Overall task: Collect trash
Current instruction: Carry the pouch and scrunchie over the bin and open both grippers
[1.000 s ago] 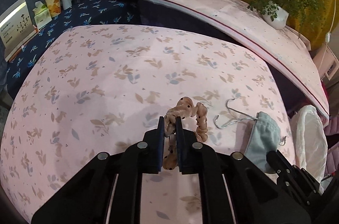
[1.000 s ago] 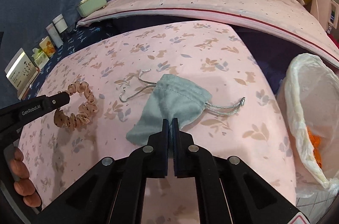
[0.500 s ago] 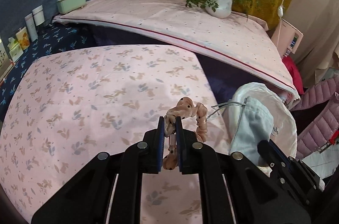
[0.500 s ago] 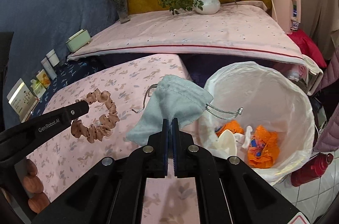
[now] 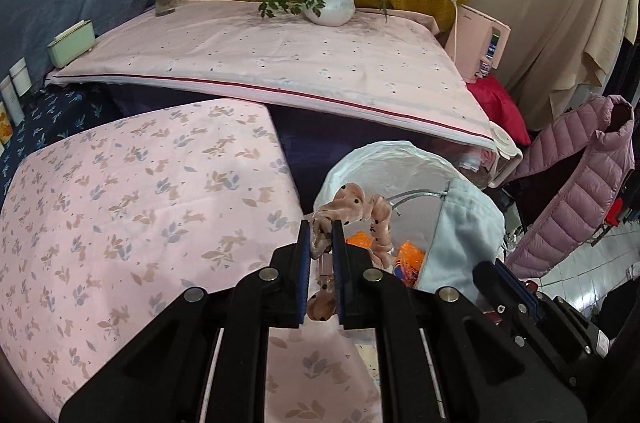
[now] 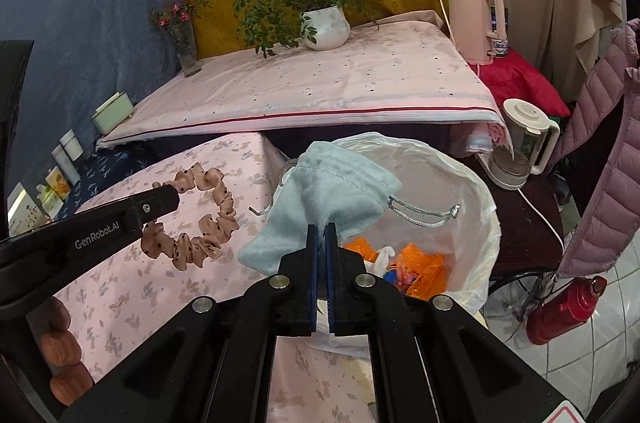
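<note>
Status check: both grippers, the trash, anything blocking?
Left gripper shut on scrunchie. Right gripper shut on blue pouch. Lined bin ahead, unobstructed.

A potted plant [image 6: 325,27] and a flower vase [image 6: 187,51] are seen on the raised pink worktop [image 6: 320,83]. A pink kettle [image 6: 476,23], a blender jug [image 6: 520,143], a quilted jacket [image 6: 600,163] and a red flask [image 6: 560,307] are shown at right.

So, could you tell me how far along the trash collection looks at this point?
Done: orange scraps already lie in the lined bin. In hand: the left gripper grips a pink scrunchie, the right gripper a blue pouch, both at the bin. Left: dropping both in.
</note>
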A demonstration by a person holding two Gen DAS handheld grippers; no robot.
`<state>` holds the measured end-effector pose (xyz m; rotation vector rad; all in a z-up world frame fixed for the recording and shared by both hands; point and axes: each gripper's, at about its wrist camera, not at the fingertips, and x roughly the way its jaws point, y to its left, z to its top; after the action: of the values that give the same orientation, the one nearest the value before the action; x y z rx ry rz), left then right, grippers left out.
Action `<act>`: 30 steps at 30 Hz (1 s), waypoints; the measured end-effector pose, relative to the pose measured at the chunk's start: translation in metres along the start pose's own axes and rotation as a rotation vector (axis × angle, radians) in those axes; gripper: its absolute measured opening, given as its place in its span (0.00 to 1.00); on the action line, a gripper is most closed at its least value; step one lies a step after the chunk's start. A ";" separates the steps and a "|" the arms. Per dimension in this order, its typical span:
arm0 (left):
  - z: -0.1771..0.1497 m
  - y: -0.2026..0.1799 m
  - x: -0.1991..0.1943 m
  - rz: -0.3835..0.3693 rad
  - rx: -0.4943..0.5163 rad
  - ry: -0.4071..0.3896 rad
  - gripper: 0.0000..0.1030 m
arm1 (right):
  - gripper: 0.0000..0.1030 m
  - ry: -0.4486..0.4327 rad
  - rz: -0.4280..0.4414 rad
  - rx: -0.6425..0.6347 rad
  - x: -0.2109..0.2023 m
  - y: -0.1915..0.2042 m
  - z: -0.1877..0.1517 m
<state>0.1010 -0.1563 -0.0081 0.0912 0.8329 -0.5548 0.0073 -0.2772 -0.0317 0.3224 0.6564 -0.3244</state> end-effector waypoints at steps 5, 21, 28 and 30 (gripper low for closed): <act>0.003 -0.025 0.012 -0.032 0.036 0.018 0.10 | 0.04 -0.011 -0.023 0.030 -0.004 -0.024 0.001; 0.007 -0.065 0.039 -0.060 0.084 0.031 0.29 | 0.04 -0.015 -0.045 0.073 -0.002 -0.065 0.010; 0.009 -0.061 0.038 -0.033 0.086 0.015 0.35 | 0.04 -0.013 -0.039 0.058 0.005 -0.064 0.015; 0.009 -0.059 0.037 -0.023 0.085 0.010 0.36 | 0.04 -0.011 -0.039 0.049 0.007 -0.062 0.017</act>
<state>0.0973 -0.2257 -0.0207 0.1627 0.8211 -0.6118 -0.0025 -0.3407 -0.0352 0.3541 0.6455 -0.3800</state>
